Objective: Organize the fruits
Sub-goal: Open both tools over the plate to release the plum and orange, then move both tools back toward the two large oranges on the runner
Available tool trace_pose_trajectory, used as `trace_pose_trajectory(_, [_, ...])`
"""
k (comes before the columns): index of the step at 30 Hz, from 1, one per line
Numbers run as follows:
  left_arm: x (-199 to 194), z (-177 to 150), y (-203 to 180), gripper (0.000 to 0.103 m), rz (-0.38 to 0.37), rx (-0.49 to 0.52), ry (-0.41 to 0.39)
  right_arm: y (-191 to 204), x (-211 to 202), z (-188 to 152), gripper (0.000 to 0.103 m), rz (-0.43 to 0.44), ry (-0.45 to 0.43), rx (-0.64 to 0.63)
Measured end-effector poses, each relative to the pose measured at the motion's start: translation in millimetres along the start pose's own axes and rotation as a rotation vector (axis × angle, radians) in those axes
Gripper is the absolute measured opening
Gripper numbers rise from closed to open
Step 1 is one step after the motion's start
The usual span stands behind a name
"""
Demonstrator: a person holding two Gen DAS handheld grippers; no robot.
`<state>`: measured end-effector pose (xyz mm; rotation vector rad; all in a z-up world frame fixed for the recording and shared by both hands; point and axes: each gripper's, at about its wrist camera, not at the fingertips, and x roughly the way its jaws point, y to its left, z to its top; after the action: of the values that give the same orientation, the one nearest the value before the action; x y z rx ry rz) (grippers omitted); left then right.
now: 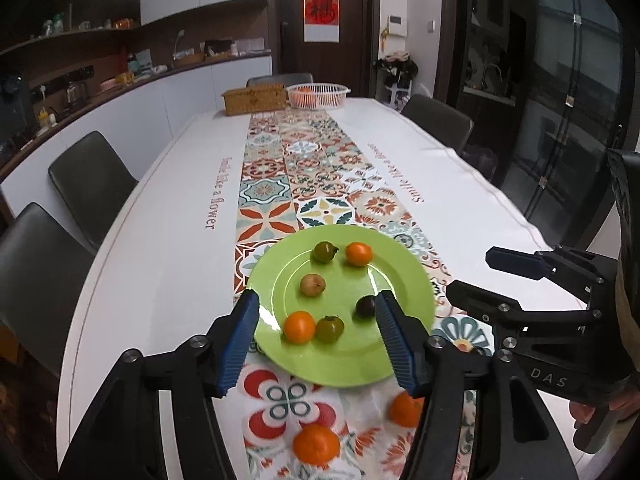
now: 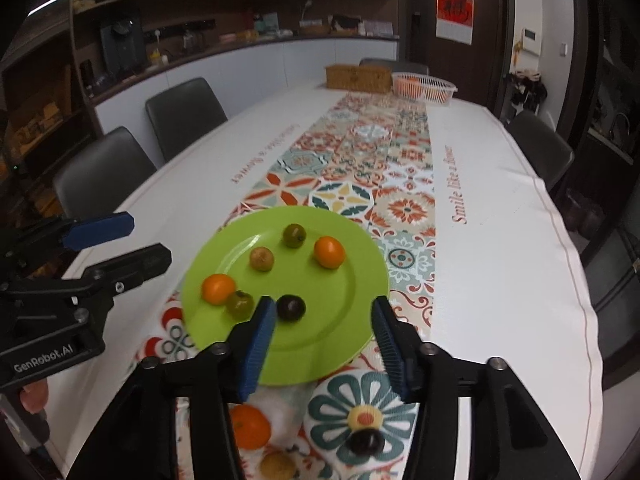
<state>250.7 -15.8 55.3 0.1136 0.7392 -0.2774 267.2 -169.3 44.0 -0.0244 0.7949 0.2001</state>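
Fruits lie on the green plate [image 1: 404, 280], six in all, and neither hand-held gripper holds one. Left hand-held gripper [image 1: 316, 300] hovers over the plate's near rim, jaws partly apart and empty; right hand-held gripper [image 2: 323, 307] hangs likewise, parted and empty. On the plate sit two oranges [image 1: 299, 326], two greenish fruits [image 1: 329, 328], a tan one [image 1: 312, 285] and a dark one [image 2: 291, 308]. Nearer than the plate, on the counter [image 1: 160, 264], rest more oranges [image 1: 316, 443] and, perhaps, a dark plum [image 2: 366, 442]. Far beyond the plate stands a white basket [image 1: 318, 95].
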Motion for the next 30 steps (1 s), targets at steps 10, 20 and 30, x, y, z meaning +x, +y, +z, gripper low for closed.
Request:
trace_pose_trajectory(10, [-46.7, -29.0, -3.2, 0.07, 0.032, -0.019, -0.055, 11.1, -52.6, -20.5, 0.061, -0.009, -0.088, 0.029])
trace_pose_trajectory(20, [-72.7, -63.6, -3.3, 0.076, 0.07, -0.023, -0.075, 29.1, -66.8, -48.7, 0.061, -0.003, -0.086, 0.007])
trace_pose_trajectory(30, [-66.7, -91.2, 2.2, 0.076, 0.08, -0.02, -0.018, 46.4, -54.6, -71.0, 0.061, 0.025, -0.007, -0.049])
